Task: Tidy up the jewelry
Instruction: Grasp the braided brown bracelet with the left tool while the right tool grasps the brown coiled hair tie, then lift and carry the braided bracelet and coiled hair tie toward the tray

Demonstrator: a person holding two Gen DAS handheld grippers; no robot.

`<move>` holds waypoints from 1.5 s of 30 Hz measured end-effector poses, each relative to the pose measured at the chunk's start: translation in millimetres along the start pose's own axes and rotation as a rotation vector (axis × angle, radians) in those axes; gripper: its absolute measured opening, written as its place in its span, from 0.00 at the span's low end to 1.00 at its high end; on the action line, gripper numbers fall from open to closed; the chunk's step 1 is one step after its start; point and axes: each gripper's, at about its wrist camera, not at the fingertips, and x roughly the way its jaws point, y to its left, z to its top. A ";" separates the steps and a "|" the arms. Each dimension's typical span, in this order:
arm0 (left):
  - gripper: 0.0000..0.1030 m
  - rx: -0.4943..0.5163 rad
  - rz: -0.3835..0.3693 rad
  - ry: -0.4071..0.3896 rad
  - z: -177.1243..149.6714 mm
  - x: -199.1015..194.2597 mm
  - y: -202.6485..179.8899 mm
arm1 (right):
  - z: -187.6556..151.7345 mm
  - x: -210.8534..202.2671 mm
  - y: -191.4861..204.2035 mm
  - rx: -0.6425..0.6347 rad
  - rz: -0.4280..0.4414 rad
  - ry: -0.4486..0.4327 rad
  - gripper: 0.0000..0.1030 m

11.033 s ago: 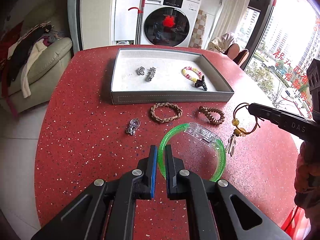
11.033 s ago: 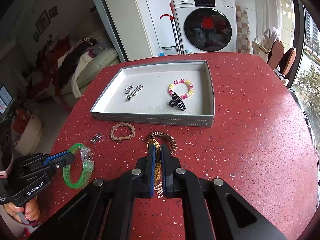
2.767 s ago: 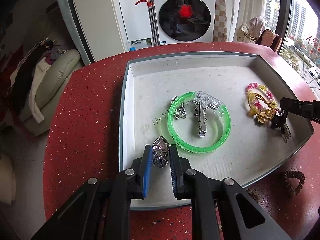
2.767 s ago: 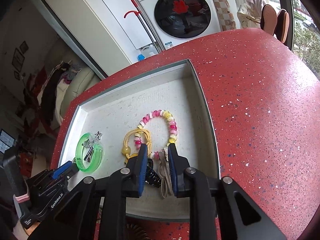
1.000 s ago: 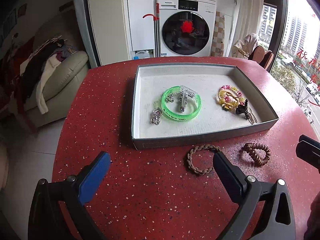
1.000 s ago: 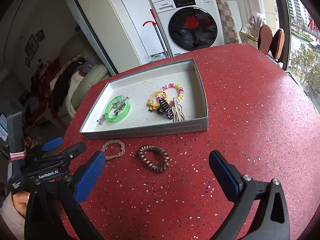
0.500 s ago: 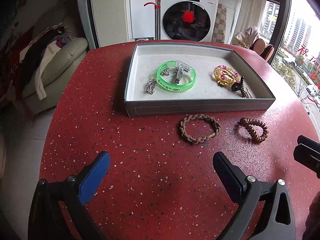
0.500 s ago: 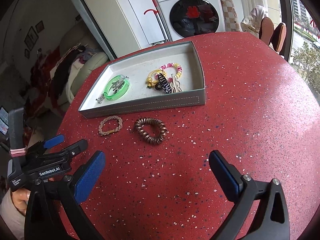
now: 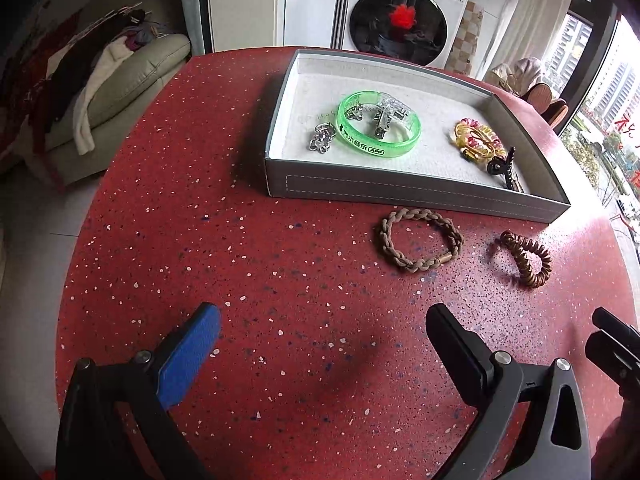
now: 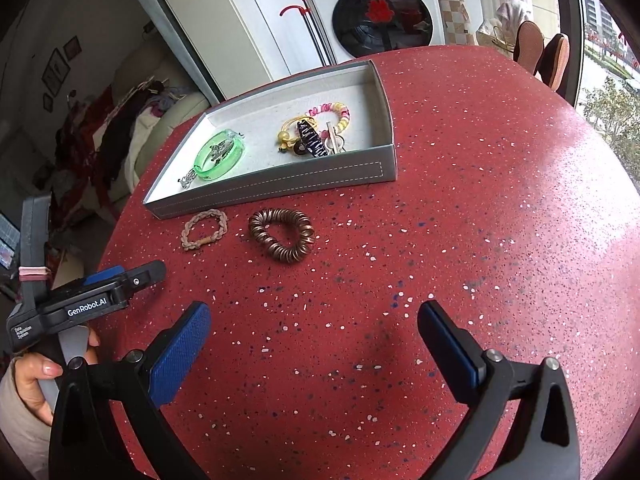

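A grey tray point(image 9: 416, 192) point(image 10: 280, 184) on the red table holds a green bangle point(image 9: 378, 130) point(image 10: 219, 155), silver charms point(image 9: 320, 142), a pink-yellow bead bracelet point(image 9: 476, 138) point(image 10: 336, 114) and a black hair clip point(image 10: 312, 142). In front of the tray lie a braided brown bracelet point(image 9: 420, 244) point(image 10: 205, 229) and a coiled brown hair tie point(image 9: 526, 258) point(image 10: 282, 238). My left gripper point(image 9: 324, 332) is wide open and empty, near the braided bracelet. My right gripper point(image 10: 314, 326) is wide open and empty, near the coiled tie.
The round red speckled table point(image 9: 240, 280) ends close on the left and right. A washing machine point(image 9: 400, 24) and a sofa with clothes point(image 9: 100, 80) stand behind it. The left gripper also shows in the right wrist view point(image 10: 100, 292).
Both open grippers have moved forward and lower toward the two brown pieces on the table. Earlier, the green bangle, a charm and the yellow cord piece were set in the tray.
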 end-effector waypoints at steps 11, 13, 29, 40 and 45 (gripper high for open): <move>0.99 -0.037 0.015 0.010 19.3 16.3 -10.2 | 26.8 10.3 -2.3 -0.009 -0.023 -0.006 0.99; 0.98 -0.041 0.016 0.018 22.5 19.9 -13.2 | 32.2 15.2 -2.1 -0.010 -0.026 -0.004 0.95; 0.80 0.038 0.078 -0.046 30.1 27.7 -42.3 | 34.1 49.9 21.0 -0.129 -0.073 0.015 0.50; 0.30 0.146 0.020 -0.063 26.0 22.6 -62.7 | 32.5 47.6 26.6 -0.153 -0.059 0.020 0.13; 0.24 0.147 -0.013 -0.054 22.8 18.8 -58.3 | 29.2 39.4 20.3 -0.116 -0.055 0.010 0.13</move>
